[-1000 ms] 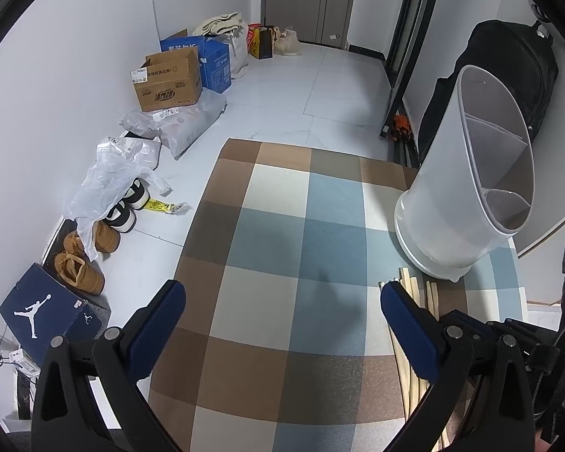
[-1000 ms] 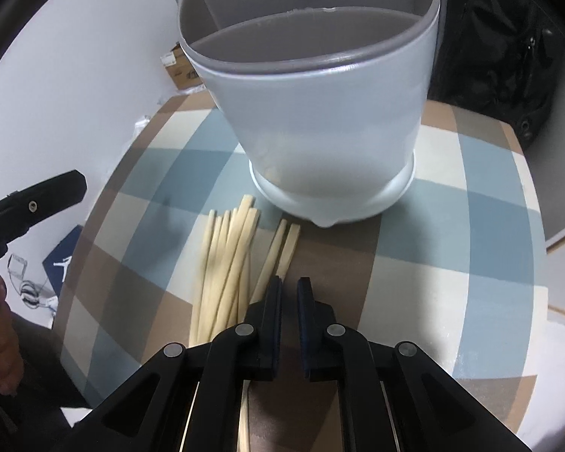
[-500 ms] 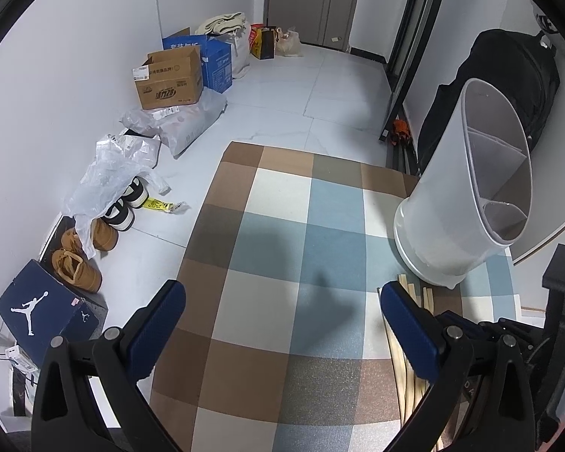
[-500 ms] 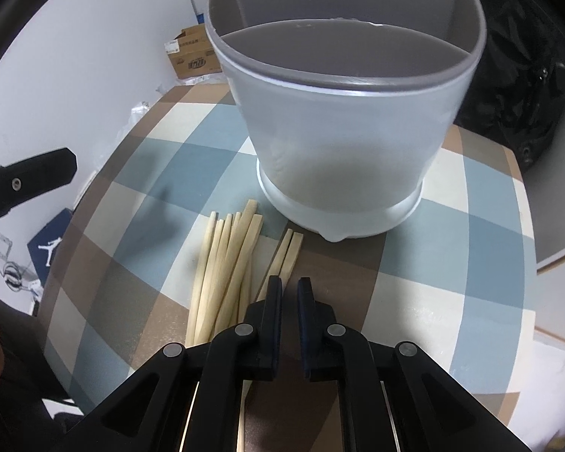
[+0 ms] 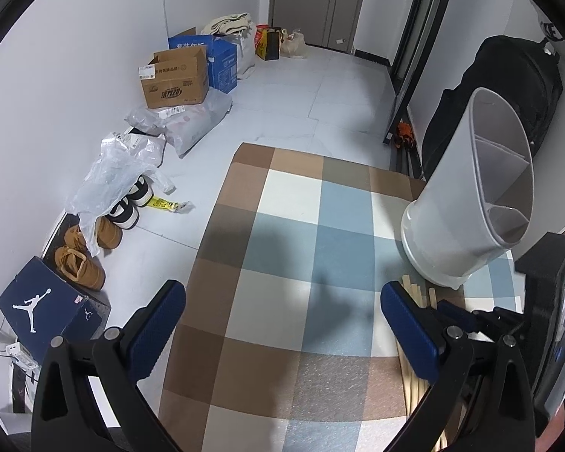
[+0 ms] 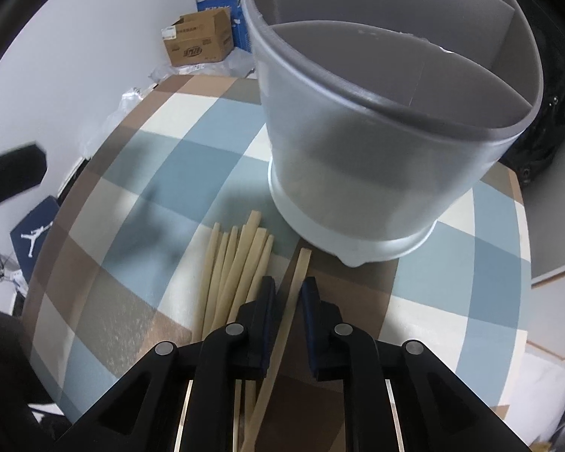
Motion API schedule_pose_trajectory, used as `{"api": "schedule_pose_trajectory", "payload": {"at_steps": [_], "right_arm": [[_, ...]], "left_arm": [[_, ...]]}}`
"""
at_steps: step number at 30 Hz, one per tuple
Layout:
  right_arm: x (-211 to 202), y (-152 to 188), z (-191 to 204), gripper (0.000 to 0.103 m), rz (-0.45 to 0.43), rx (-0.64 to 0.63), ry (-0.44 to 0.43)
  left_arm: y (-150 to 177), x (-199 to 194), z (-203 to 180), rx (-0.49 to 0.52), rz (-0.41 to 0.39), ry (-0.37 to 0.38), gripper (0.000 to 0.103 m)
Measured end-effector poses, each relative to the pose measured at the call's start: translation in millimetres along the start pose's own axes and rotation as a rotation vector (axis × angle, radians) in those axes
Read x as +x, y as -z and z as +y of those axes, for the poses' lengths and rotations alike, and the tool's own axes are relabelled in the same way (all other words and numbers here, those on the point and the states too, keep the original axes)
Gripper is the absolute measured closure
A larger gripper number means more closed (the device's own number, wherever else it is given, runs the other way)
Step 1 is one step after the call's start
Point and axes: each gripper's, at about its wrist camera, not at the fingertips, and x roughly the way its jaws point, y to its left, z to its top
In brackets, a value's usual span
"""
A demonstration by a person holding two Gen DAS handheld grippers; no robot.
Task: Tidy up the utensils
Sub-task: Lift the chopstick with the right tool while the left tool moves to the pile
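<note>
My right gripper (image 6: 287,297) has shifted over one chopstick (image 6: 295,282), jaws opening | left gripper (image 5: 282,320) wide, empty | step: picking | next: close, lift into holder (image 6: 358,196).

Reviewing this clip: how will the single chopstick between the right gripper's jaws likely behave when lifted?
The chopstick looks thin, straight and wooden, so probably stiff and light. The right gripper, jaws opening, straddles it far from its middle, so it may pivot or droop. Its squarish section should resist rolling on the checked cloth.
</note>
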Motion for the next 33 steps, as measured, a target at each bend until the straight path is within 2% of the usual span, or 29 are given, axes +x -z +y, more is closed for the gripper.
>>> {"api": "schedule_pose_trajectory", "payload": {"at_steps": [2,6,13,17,22,25,28,29,33], "right_arm": [[1,-1,-3,0.097,-0.004,0.016,-0.001],[-3,3,-17,0.098,-0.012,0.088,-0.053],[-55,18,-46,0.098,-0.135,0.175,-0.114],[-86,26,-60,0.098,-0.210,0.197,-0.131],[-109,35,-78,0.098,-0.288,0.244,-0.158],[-115,39,-94,0.098,-0.326,0.293,-0.184],[-113,41,-105,0.098,-0.329,0.342,-0.215],[-114,41,-109,0.098,-0.331,0.359,-0.225],[-120,46,-116,0.098,-0.356,0.378,-0.248]], "left_arm": [[1,3,1,0.008,0.009,-0.005,0.002],[5,6,-1,0.030,0.031,0.009,0.002],[20,19,-29,0.102,0.128,0.110,0.003],[32,26,-48,0.164,0.185,0.128,0.009],[41,29,-62,0.185,0.223,0.133,0.010],[45,32,-68,0.202,0.235,0.111,0.010],[47,35,-74,0.206,0.246,0.096,0.010],[47,37,-77,0.208,0.249,0.091,0.011],[47,35,-79,0.185,0.251,0.109,0.028]]}}
